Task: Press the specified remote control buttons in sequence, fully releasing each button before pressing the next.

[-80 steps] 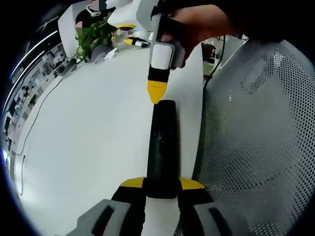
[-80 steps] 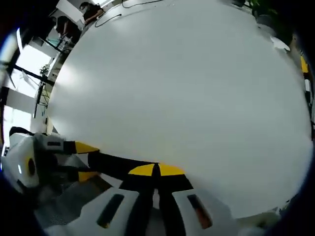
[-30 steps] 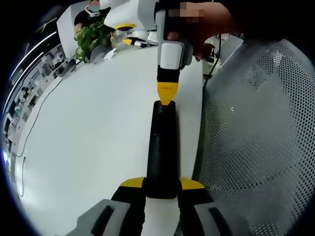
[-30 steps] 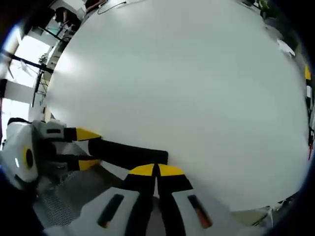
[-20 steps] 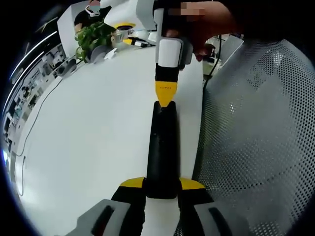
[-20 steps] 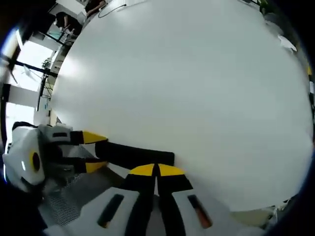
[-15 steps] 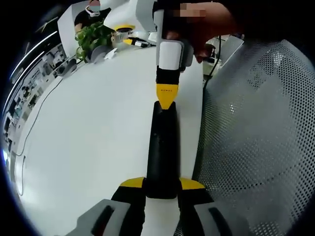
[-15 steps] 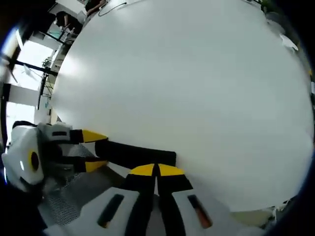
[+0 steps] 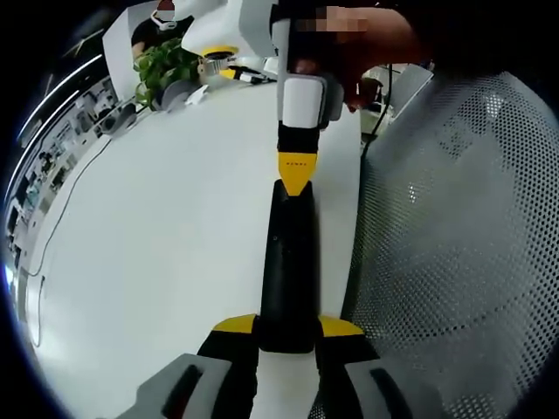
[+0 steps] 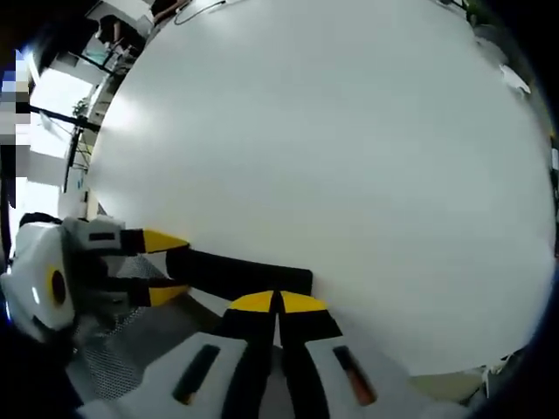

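Observation:
A long black remote control [image 9: 286, 262] lies along the white table's right edge in the left gripper view. My left gripper [image 9: 287, 325] is shut on its near end. My right gripper [image 9: 294, 182] comes down from above, jaws shut, with its yellow tip touching the remote's far end; a hand holds it. In the right gripper view, my right gripper [image 10: 279, 303] is shut, its tips over the remote control [image 10: 240, 272], which runs left to the left gripper [image 10: 155, 266] clamped on its other end.
A white table [image 9: 166, 218] spreads to the left. A perforated grey chair back [image 9: 454, 253] stands right of the table edge. A green plant [image 9: 170, 63], a yellow-and-white item [image 9: 218, 54] and small objects sit at the far end. A thin cable [image 9: 65, 205] runs along the left.
The right gripper's yellow tip moved from just off the remote's far end onto it and has stayed there over the last second. The left gripper and remote have not moved.

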`<state>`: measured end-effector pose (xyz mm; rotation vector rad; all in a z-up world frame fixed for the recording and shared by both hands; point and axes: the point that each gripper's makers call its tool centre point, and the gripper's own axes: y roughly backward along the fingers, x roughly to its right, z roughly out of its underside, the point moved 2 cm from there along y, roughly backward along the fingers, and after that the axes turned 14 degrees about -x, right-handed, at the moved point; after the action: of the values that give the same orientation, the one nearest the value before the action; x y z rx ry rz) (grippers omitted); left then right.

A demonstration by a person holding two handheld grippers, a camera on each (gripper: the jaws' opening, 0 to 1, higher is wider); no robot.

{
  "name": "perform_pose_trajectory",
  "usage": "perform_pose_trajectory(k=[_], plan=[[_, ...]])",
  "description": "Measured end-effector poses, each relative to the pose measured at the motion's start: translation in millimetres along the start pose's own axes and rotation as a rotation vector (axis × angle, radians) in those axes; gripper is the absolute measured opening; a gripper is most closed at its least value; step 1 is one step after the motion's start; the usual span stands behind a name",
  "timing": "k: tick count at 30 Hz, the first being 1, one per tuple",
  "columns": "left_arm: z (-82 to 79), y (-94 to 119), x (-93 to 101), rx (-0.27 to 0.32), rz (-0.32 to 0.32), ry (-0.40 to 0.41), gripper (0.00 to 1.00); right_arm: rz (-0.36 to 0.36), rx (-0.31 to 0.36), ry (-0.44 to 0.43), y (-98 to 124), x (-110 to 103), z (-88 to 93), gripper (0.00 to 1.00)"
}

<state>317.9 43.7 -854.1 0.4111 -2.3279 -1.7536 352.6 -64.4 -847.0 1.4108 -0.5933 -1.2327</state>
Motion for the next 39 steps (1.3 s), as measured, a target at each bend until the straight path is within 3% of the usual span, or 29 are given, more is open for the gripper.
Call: perform_pose_trajectory(k=[8, 13, 39], plan=[[0.1, 0, -0.1, 0.001, -0.001, -0.002, 0.25, -0.001, -0.004, -0.019, 1, -1, 0.2, 0.00], [0.1, 0, -0.1, 0.002, -0.001, -0.001, 0.25, -0.072, -0.011, -0.020, -1, -9, -2.1, 0.00], [0.0, 1, 0.3, 0.003, 0.001, 0.001, 0.25, 0.018, 0.007, 0.068, -4, -13, -2.0, 0.00]])
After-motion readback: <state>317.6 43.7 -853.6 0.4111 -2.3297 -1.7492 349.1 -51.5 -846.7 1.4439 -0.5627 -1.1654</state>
